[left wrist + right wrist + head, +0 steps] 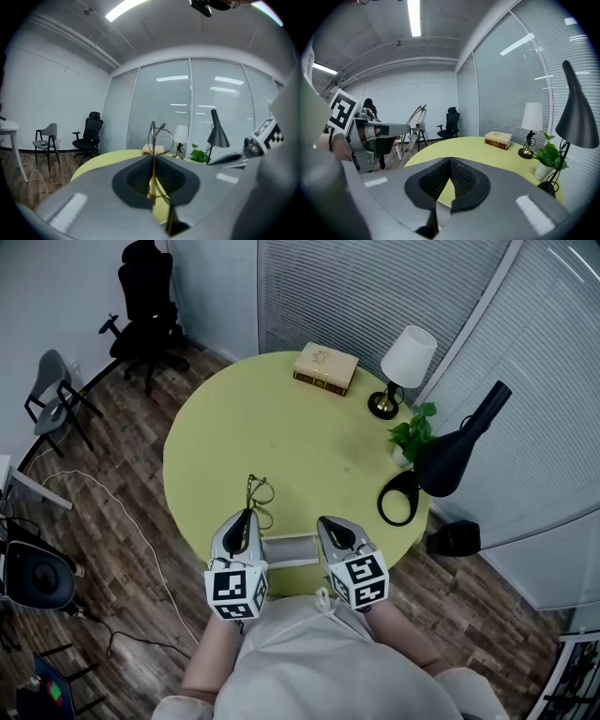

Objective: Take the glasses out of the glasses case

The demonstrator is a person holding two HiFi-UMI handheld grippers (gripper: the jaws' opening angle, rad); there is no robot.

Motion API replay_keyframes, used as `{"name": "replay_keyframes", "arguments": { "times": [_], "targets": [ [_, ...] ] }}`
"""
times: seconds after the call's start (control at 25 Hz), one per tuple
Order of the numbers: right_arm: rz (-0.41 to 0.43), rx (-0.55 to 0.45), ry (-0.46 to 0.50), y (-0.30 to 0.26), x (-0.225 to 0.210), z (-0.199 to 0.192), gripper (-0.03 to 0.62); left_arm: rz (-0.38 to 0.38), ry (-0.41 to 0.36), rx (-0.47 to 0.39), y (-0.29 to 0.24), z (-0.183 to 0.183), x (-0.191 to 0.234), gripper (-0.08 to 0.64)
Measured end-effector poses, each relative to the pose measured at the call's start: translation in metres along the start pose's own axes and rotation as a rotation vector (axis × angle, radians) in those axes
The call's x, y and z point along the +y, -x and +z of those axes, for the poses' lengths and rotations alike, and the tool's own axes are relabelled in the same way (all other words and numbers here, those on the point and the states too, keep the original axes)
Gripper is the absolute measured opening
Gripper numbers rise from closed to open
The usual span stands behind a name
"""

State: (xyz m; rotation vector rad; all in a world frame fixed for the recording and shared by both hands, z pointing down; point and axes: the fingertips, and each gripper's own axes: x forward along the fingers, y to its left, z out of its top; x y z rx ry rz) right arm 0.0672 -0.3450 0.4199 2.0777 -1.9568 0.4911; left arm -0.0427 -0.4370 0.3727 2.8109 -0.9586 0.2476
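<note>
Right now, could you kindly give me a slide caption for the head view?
Left gripper holds gold wire-framed glasses above round yellow-green table, beside pale rectangular case.

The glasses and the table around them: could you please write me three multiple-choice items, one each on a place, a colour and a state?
1. The book lies:
A on the floor
B on the table, at its far side
C on the office chair

2. The lampshade is:
A white
B red
C blue

3. The left gripper is:
A open and empty
B shut on the book
C shut on the glasses

Answers: B, the book rests near the far edge. A, the shade is plainly white. C, the left gripper view shows the frame pinched between the fingers.
</note>
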Motion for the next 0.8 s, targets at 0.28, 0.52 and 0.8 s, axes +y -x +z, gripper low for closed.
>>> {"name": "replay_keyframes", "arguments": {
  "times": [0.28,0.52,0.8],
  "targets": [
    [0.013,-0.002,-0.086,0.0023,-0.0078,-0.0032,-0.002,0.008,-0.026,0.014,-0.0035,-0.0039,-0.0010,0.015],
    [0.008,0.010,-0.062,0.0027,-0.0071,-0.0055,-0.002,0.002,-0.037,0.024,-0.0054,-0.0062,-0.0047,0.015],
    [0.001,0.008,-0.042,0.0018,-0.0034,-0.0024,0.000,0.006,-0.027,0.034,-0.0055,-0.0085,-0.0004,0.015]
  ]
}}
